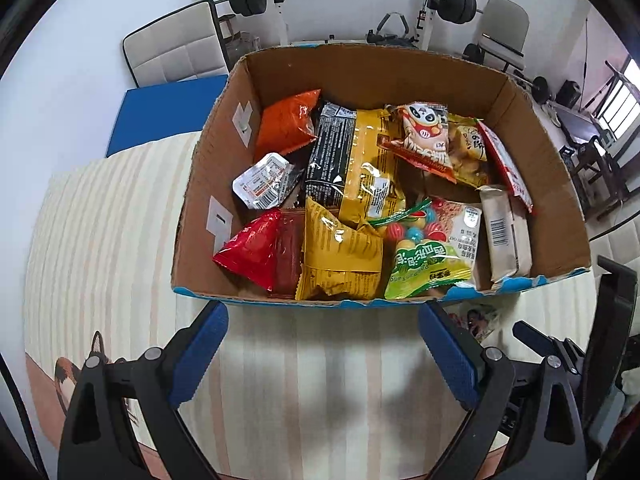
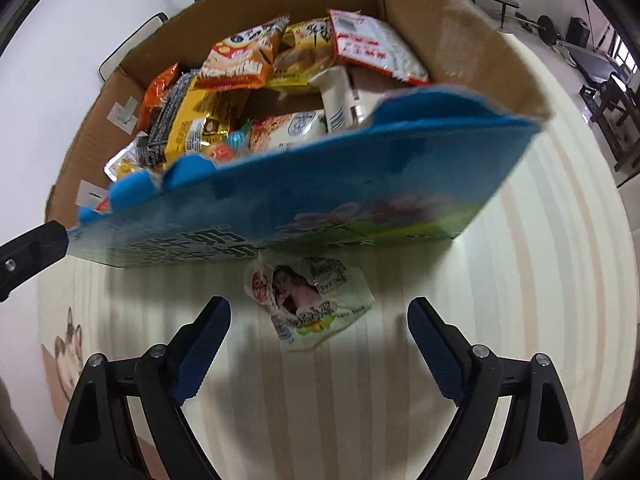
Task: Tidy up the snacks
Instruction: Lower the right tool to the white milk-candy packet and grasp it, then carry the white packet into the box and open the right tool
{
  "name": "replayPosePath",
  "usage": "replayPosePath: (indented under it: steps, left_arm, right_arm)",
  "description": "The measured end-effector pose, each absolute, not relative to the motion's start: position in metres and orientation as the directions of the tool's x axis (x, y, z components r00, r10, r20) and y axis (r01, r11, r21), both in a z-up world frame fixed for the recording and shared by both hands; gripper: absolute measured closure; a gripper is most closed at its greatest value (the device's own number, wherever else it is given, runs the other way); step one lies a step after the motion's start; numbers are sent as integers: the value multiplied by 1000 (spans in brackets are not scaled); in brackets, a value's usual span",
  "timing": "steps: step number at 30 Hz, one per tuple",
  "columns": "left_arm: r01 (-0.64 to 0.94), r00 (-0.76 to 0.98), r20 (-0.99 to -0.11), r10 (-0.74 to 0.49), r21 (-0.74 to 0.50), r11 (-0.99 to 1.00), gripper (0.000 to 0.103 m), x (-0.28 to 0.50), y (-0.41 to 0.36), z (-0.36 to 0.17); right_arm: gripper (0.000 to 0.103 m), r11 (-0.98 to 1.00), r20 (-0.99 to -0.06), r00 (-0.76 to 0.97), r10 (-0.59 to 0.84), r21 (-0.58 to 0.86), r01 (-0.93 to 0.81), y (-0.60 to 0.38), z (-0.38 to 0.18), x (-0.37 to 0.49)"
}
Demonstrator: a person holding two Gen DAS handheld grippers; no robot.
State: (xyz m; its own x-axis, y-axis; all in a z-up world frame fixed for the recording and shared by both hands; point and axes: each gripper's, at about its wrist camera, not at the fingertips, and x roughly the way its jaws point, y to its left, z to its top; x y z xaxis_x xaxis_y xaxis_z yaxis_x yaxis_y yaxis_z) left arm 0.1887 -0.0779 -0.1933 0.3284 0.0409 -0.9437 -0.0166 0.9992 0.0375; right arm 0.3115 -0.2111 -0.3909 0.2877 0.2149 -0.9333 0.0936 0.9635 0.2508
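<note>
Left wrist view
Box: open cardboard box (image 1: 532,128) with brown corrugated inner walls and a ragged blue-printed front rim; it stands on the striped cloth of the counter (image 1: 120,240).
Contents: crinkled foil and plastic snack packets piled loosely, filling the floor of the box.
Left side of box: glossy orange bag (image 1: 286,126) at the back, small silver sealed tray (image 1: 264,180) below it, shiny red bag (image 1: 256,250) at the front.
Middle of box: long black-and-yellow packet (image 1: 352,160) lying lengthwise, with a puffed yellow bag (image 1: 340,256) in front of it.
Right side of box: panda-printed packet (image 1: 424,132) at the back, green candy bag (image 1: 424,260) with coloured balls at the front, pale beige wrapped bar (image 1: 502,232) beside it.
Left hand-held gripper (image 1: 322,328): blue ribbed pads spread wide, nothing between them, just short of the box's front rim.

Right wrist view
Box front: blue printed panel (image 2: 320,200) with a flower picture, seen blurred and close.
Loose packet: flat, crumpled white-and-green packet (image 2: 312,304) bearing a woman's portrait, lying on the counter (image 2: 520,280) just in front of the box, outside it.
Right hand-held gripper (image 2: 320,320): spread wide and empty, the loose packet lying between and just ahead of its blue pads; contact cannot be told.
</note>
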Motion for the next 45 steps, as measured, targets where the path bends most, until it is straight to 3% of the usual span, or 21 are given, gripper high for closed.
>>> replayPosePath:
  steps: [5,18,29,40,45]
  left_arm:
    - [-18,328,-944,42,38,999,6,191,-77,-197]
    - [-7,334,-941,58,59,998,6,192,-81,-195]
    - [-26,332,-942,45,38,999,6,181,-74,-187]
    - [-29,378,-926,0,-11,1000,6,165,-67,-141]
    - [-26,399,-917,-5,-17,1000,6,184,-69,-128]
  right_arm:
    - [15,965,-935,288,206,243,96,-202,-403,317]
    - [55,976,-937,309,164,199,88,-181,-408,323]
    - [57,969,-922,333,196,235,80,-190,-384,298]
    - [57,932,-843,446,300,359,51,-227,-266,271]
    - [57,925,-814,491,310,378,44,-232,-234,300]
